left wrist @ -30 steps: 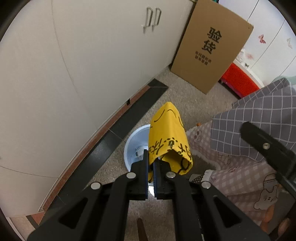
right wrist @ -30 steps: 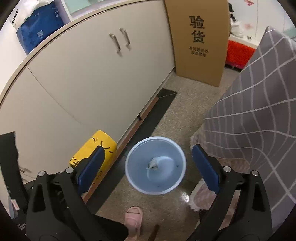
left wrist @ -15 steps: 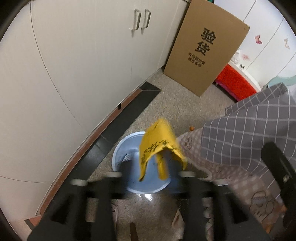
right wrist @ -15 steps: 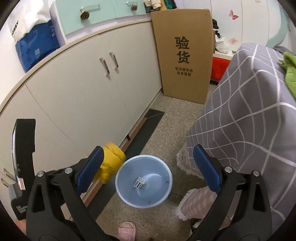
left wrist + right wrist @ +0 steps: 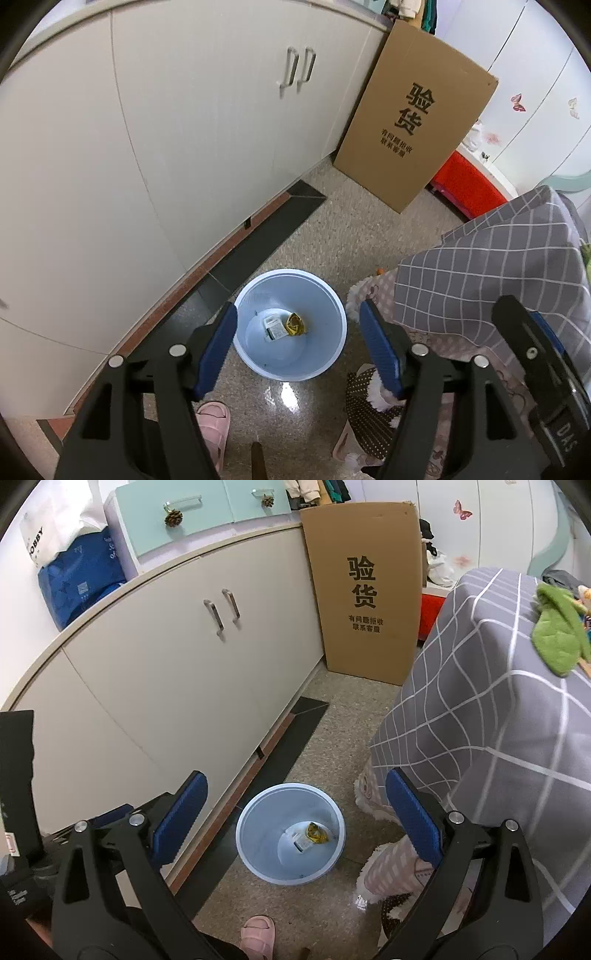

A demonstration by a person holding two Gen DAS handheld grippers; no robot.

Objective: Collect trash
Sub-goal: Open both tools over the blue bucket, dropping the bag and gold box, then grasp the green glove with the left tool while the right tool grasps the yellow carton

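A light blue bin stands on the speckled floor by the cabinet. At its bottom lie a crumpled yellow wrapper and a small white carton. My left gripper hangs above the bin, its jaws opening, with nothing between them. High over the bin, my right gripper is open and empty as well. Part of the right gripper's black body shows at the right edge of the left wrist view.
White cabinets run along the left. A tall cardboard box leans at the far end, a red bin beside it. A grey checked cloth covers furniture on the right. A pink slipper is near the bottom edge.
The left gripper went from shut on the yellow wrapper to open; the wrapper fell into the bin. Both grippers rose, so the bin looks smaller and farther below.
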